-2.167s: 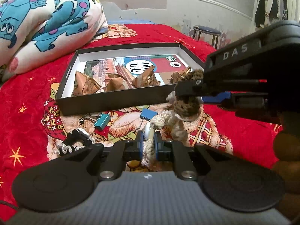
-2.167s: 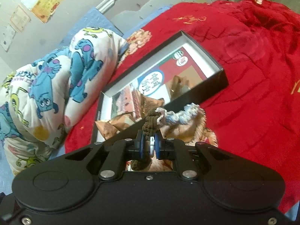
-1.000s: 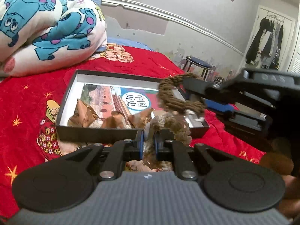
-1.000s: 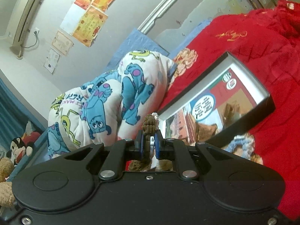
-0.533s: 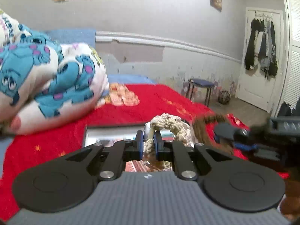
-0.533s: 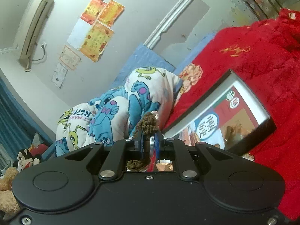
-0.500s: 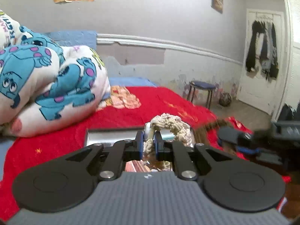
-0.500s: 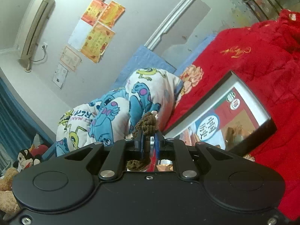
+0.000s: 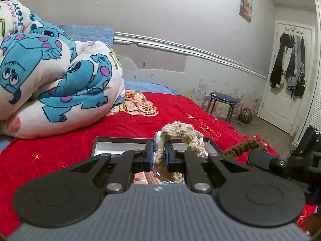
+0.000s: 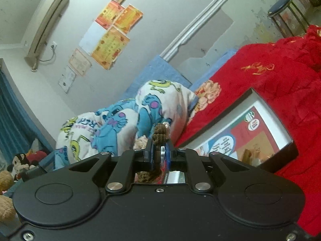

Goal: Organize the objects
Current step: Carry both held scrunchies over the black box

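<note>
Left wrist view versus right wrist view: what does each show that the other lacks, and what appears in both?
Only the left wrist view shows the cream crochet piece clamped in the left tool, plus the door with hanging clothes. Only the right wrist view shows the air conditioner and plush toys. Both show the brown crochet piece, which the right tool grips, the black box, monster-print quilt and blue stool.

The quilt [image 9: 50, 76] carries pink letters "MAN" and blue "RET" at its upper left, cut off; the box [image 10: 266, 140] floor shows Chinese characters in a blue disc, too skewed to read.
</note>
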